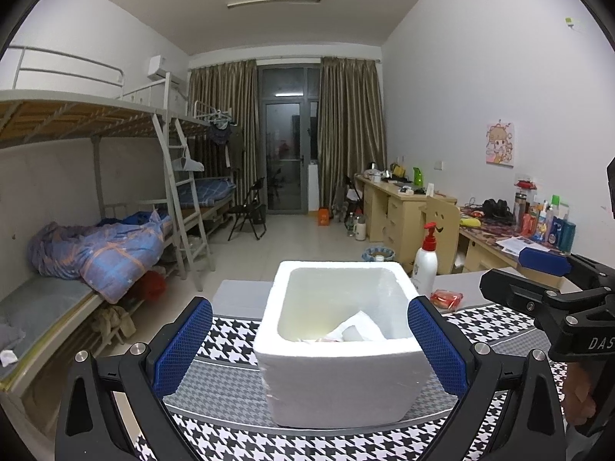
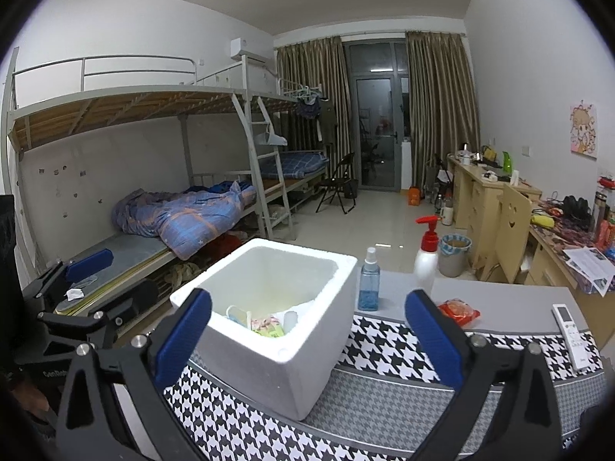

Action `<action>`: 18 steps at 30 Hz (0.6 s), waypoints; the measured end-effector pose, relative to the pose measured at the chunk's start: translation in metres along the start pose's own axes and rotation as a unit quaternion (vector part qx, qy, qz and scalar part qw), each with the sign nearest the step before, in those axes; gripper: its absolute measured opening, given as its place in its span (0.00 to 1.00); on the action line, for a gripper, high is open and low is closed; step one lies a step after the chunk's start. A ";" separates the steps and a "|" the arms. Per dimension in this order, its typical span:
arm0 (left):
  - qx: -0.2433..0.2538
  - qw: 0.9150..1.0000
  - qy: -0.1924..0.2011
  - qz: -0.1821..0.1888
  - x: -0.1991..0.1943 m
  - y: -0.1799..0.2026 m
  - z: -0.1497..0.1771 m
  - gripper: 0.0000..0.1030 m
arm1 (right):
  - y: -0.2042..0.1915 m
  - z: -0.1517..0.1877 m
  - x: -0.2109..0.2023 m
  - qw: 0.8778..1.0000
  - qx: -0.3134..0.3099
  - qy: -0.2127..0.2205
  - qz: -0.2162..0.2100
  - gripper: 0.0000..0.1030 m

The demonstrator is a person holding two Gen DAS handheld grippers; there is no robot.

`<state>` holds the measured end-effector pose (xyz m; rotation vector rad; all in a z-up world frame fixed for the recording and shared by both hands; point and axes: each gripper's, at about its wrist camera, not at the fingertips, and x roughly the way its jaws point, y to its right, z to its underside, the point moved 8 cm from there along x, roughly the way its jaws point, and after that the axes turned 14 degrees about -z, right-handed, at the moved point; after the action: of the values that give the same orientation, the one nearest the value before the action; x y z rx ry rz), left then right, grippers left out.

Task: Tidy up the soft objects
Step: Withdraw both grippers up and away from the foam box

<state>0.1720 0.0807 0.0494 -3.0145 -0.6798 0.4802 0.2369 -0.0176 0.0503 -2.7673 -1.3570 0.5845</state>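
Note:
A white foam box [image 1: 338,384] stands on a houndstooth cloth [image 1: 230,342] on the table. Inside it lie a white pouch [image 1: 359,328] and several soft packets [image 2: 265,324]. A red packet [image 2: 459,311] lies on the table to the right of the box. My left gripper [image 1: 309,303] is open wide with the box ahead between its blue pads, and the left pad stands clear of the box wall. My right gripper [image 2: 307,296] is open too, facing the box's right corner with nothing pressed. Each gripper shows at the edge of the other's view.
A blue spray bottle [image 2: 369,284] and a white pump bottle [image 2: 426,253] stand behind the box. A remote control [image 2: 572,334] lies at the table's right end. Bunk beds [image 2: 153,199] line the left wall, and cluttered desks [image 2: 499,199] the right.

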 end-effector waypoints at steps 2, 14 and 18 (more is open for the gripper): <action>0.000 1.000 0.002 0.000 -0.002 0.000 -0.001 0.99 | -0.001 0.001 -0.004 1.000 -0.003 0.004 0.000 0.99; -0.001 1.000 0.011 0.005 -0.016 0.006 0.003 0.99 | -0.004 0.008 -0.030 1.000 -0.016 0.018 0.018 0.99; -0.002 1.000 0.015 0.008 -0.025 0.008 0.006 0.99 | -0.010 0.012 -0.039 0.999 -0.024 0.023 0.017 0.99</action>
<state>0.1523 0.0627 0.0501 -3.0262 -0.6571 0.4339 0.2035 -0.0429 0.0536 -2.8282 -1.3351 0.4940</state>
